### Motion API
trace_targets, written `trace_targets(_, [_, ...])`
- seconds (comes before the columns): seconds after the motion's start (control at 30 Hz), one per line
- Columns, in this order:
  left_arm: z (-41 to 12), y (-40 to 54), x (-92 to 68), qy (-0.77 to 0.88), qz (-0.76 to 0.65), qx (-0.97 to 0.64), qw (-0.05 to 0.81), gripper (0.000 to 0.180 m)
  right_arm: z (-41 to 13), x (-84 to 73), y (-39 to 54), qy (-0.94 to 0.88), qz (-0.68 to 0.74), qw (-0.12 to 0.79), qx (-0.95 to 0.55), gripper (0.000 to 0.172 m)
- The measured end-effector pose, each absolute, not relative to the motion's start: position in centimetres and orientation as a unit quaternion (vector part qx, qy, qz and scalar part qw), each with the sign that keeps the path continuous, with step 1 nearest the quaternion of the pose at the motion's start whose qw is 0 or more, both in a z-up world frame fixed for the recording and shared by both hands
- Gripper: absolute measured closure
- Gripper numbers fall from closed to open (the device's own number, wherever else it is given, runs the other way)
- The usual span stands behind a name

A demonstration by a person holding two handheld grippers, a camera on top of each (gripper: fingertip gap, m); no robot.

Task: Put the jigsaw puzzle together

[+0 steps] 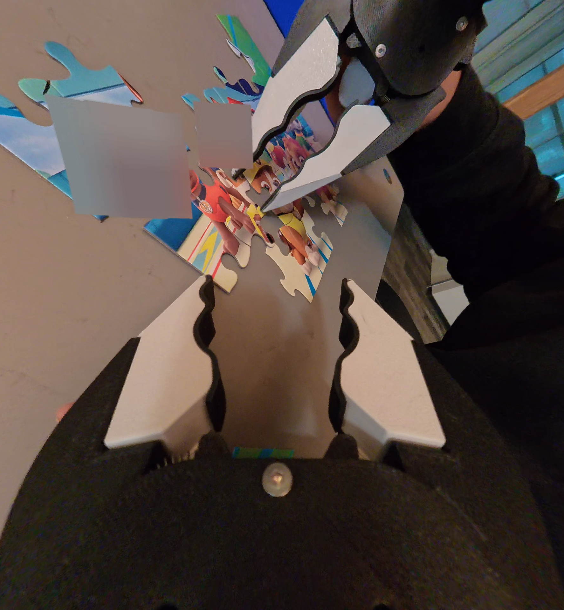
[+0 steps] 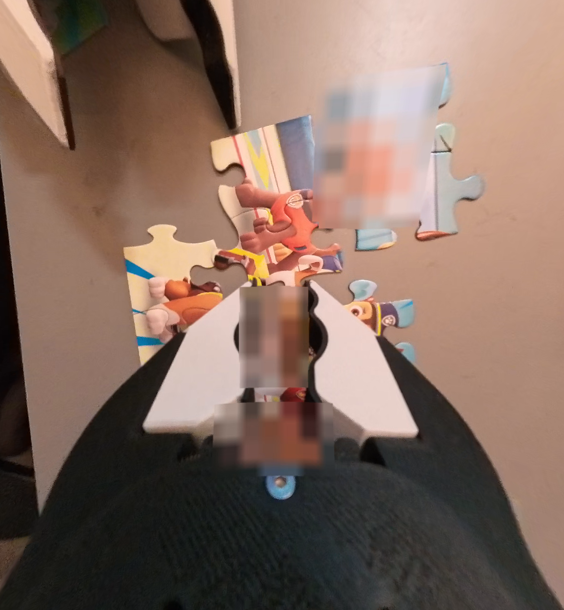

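Lying flat on the grey table point(image 1: 59, 330), colourful jigsaw pieces point(image 1: 208, 237) are seen joined in part, others loose. The left gripper point(image 1: 275, 287) is held wide open above bare tabletop, nothing between its fingers (its left tip just beside a striped piece's edge). The right gripper point(image 1: 264, 185) is narrowed over the cartoon-dog piece point(image 1: 300, 244), one tip touching the puzzle; whether anything is gripped cannot be told.
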State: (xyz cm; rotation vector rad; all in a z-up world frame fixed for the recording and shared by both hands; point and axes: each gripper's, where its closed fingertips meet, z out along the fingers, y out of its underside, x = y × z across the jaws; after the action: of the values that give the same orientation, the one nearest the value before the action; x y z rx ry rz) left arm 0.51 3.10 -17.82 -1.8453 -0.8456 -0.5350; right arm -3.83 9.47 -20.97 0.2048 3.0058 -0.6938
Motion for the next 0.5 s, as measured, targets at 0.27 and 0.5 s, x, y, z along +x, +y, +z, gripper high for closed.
trace_targets(0.27, [-17.7,3.2,0.6,-0.347,-0.229,-0.759,0.502,0.106,-21.0,-2.3,9.0,0.981,-0.181,0.070,0.031,0.156])
trace_targets(0.5, [-17.6,3.1,0.8,-0.342,-0.237,-0.758,0.502,0.106,-20.6,-2.4,10.0,0.980,-0.183,0.057,0.060,0.156])
